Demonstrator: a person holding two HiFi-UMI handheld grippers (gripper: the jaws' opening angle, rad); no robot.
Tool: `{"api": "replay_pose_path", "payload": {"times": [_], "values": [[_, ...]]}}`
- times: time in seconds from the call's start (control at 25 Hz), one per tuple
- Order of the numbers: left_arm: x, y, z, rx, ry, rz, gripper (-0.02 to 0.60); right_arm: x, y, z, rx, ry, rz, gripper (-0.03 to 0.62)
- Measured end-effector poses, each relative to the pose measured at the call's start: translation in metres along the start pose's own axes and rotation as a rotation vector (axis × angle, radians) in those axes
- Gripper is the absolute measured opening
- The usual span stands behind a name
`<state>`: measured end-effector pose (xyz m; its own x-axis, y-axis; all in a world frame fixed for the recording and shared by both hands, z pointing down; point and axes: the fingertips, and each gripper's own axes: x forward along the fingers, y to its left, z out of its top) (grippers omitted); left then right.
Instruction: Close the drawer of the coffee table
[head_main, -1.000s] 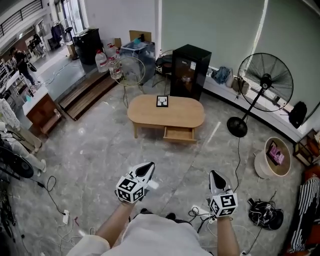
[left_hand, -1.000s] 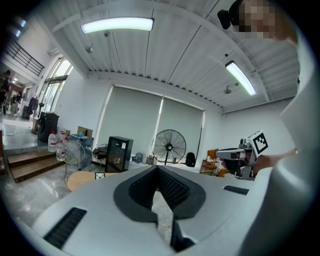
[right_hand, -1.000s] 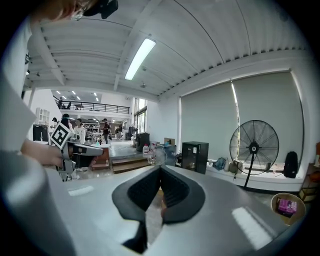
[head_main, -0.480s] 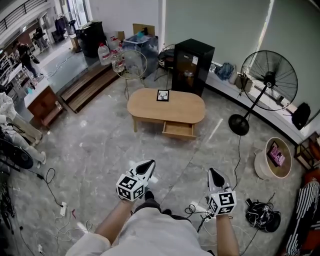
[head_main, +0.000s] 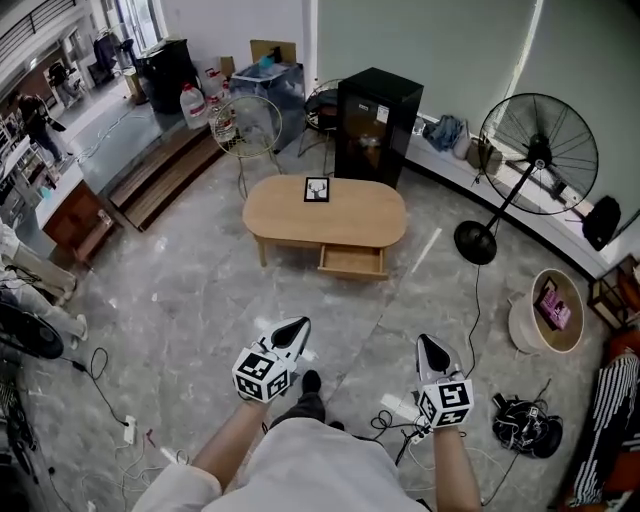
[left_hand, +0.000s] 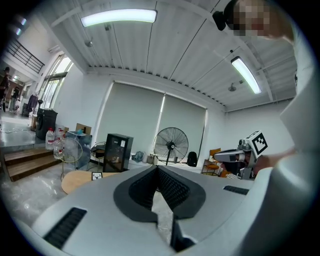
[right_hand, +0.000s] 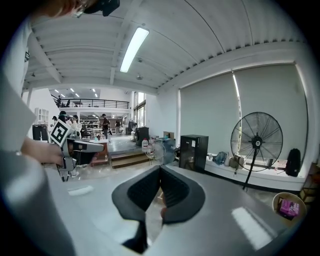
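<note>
Fingers (left_hand: 172, 189) closed, empty, on left gripper (head_main: 296, 326) and right gripper (head_main: 430, 346), coffee table (head_main: 350, 212) drawer (head_main: 352, 262) open, grey marble floor (head_main: 180, 300)

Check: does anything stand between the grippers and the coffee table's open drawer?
Nothing visible does. Bare floor runs from the left gripper and right gripper to the open drawer of the coffee table. Cables lie by the person's feet; the fan stands off to the right.

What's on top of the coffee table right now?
One small dark-framed picture sits near the far edge of the oval coffee table, on its wooden top. Nothing else shows on it. The patch of tabletop beneath the frame is covered.
</note>
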<state>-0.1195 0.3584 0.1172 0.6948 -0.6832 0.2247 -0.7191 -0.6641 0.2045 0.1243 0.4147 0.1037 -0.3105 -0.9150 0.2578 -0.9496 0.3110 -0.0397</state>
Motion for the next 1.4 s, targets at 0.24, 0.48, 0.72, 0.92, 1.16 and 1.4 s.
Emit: {"api": "replay_pose_path", "payload": {"times": [0.24, 0.48, 0.72, 0.92, 1.16, 1.4], "values": [[0.046, 0.043, 0.014, -0.013, 0.013, -0.025, 0.005, 0.055, -0.019, 0.012, 0.009, 0.017, -0.028, 0.005], [0.088, 0.089, 0.028, -0.001, 0.032, -0.061, 0.006, 0.113, -0.033, 0.024, 0.020, 0.022, -0.068, 0.005], [0.121, 0.135, 0.044, 0.006, 0.033, -0.093, 0.006, 0.164, -0.034, 0.035, 0.016, 0.026, -0.096, 0.005], [0.144, 0.165, 0.055, 0.011, 0.035, -0.108, 0.006, 0.197, -0.038, 0.044, 0.017, 0.031, -0.109, 0.005], [0.161, 0.187, 0.055, -0.008, 0.040, -0.093, 0.005, 0.225, -0.044, 0.042, 0.017, 0.053, -0.097, 0.005], [0.187, 0.197, 0.047, -0.032, 0.062, -0.061, 0.005, 0.253, -0.070, 0.037, 0.036, 0.074, -0.070, 0.005]]}}
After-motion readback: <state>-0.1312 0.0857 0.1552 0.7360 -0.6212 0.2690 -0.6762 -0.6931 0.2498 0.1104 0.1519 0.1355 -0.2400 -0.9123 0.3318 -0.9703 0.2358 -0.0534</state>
